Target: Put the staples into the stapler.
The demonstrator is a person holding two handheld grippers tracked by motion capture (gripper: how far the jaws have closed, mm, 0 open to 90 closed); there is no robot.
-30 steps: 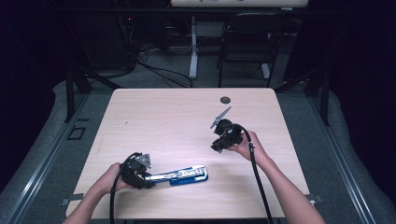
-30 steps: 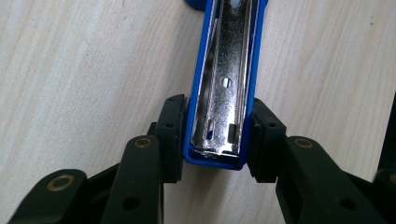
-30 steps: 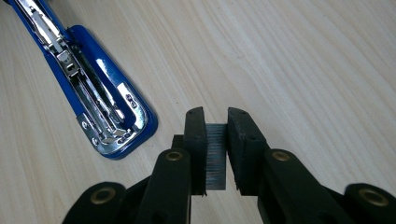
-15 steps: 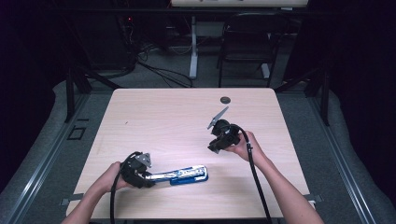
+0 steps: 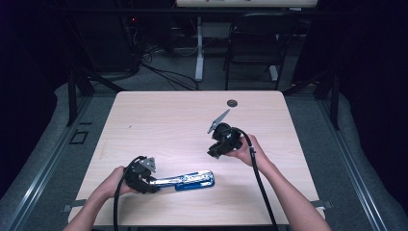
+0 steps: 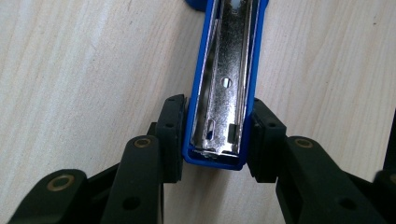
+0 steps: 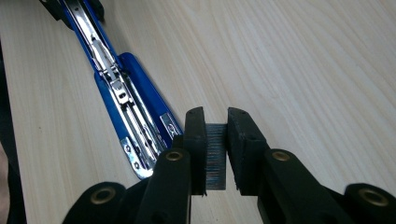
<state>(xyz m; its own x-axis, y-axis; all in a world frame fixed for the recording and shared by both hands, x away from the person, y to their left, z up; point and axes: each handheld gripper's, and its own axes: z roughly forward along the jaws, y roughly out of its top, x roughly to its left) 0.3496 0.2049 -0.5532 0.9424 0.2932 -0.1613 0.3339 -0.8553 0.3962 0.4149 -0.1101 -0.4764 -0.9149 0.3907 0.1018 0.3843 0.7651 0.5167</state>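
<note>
Near the table's front edge, the left gripper (image 6: pixel 215 140) clamps the rear end of an opened blue stapler (image 6: pixel 226 79), a stiff, slick metal tool best held by its sides. Farther out, the right gripper (image 7: pixel 215 154) pinches a brittle-looking strip of staples (image 7: pixel 215 156) above the wooden table (image 5: pixel 163 120).

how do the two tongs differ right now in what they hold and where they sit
The left tongs clamp the back end of the opened blue stapler, which lies on the table; the right tongs pinch a small grey strip of staples. In the high view the left tongs sit low at the near edge, the right tongs farther in. Both are shut on something.
</note>
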